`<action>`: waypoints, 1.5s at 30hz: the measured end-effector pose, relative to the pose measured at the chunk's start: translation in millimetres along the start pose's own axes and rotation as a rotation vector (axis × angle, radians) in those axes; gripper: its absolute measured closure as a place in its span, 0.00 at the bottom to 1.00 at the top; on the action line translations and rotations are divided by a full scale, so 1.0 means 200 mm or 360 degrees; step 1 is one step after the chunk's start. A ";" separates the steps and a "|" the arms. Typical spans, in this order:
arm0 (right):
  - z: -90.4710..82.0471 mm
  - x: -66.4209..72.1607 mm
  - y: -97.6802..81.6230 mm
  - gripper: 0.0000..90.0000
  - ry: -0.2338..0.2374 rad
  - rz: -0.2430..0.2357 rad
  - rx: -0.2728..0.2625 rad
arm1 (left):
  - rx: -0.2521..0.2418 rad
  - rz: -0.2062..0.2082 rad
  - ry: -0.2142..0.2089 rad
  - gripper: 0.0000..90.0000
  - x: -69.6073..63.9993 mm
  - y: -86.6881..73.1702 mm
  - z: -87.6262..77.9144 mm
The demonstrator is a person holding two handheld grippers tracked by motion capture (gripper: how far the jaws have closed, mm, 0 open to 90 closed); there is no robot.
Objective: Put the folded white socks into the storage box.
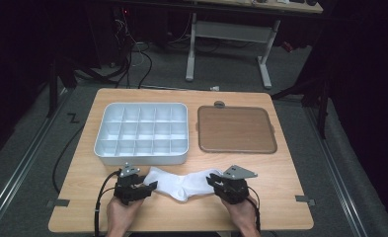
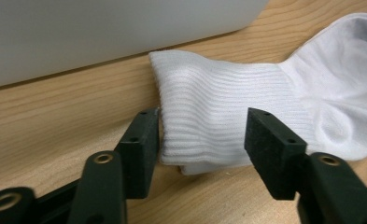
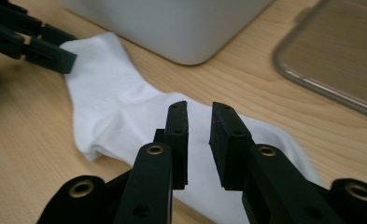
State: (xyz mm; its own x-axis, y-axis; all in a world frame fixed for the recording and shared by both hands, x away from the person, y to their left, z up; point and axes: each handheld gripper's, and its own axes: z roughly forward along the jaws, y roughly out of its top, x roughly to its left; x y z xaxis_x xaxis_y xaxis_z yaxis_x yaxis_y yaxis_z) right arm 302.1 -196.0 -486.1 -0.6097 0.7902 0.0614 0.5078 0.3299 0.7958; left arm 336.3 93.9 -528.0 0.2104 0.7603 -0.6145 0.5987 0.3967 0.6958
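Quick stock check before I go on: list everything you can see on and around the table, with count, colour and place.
sock: one, white, lying flat along the near edge of the table between the two claws.
organiser tray: one, pale grey, many square compartments, left half of the table behind the sock.
lid: one, brown with a grey rim, flat on the right half beside the tray.
table: one, light wood top.
white-legged desk: one, on the floor behind the table.
cables: several, black, on the grey floor at back left.
left claw: one, black, jaws apart astride the ribbed cuff end of the sock.
right claw: one, black, jaws narrowly apart above the sock's other end, nothing between them.
hands: two, at the near edge.
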 end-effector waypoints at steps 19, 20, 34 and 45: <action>0.29 0.18 0.00 0.84 0.0129 -0.0081 0.0202 | 0.0032 0.0075 0.0026 0.81 0.00 -0.03 0.01; 0.29 0.18 0.00 0.84 0.0129 -0.0081 0.0202 | 0.0032 0.0075 0.0026 0.82 0.00 -0.03 0.01; 0.27 0.18 -0.02 0.80 0.0133 -0.0081 0.0166 | 0.0038 0.0024 -0.0040 0.90 0.00 -0.01 0.01; 0.30 0.20 -0.02 0.79 0.0139 -0.0124 0.0216 | 0.0033 0.0007 -0.0127 0.91 -0.03 0.04 -0.03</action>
State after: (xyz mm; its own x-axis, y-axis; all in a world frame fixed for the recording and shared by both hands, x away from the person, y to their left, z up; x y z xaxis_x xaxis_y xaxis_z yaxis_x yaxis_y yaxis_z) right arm 311.9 -134.6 -523.2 -0.6978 0.7138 0.0593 0.5309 0.4598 0.7118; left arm 335.2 96.1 -515.4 0.2734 0.7183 -0.6398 0.6134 0.3821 0.6911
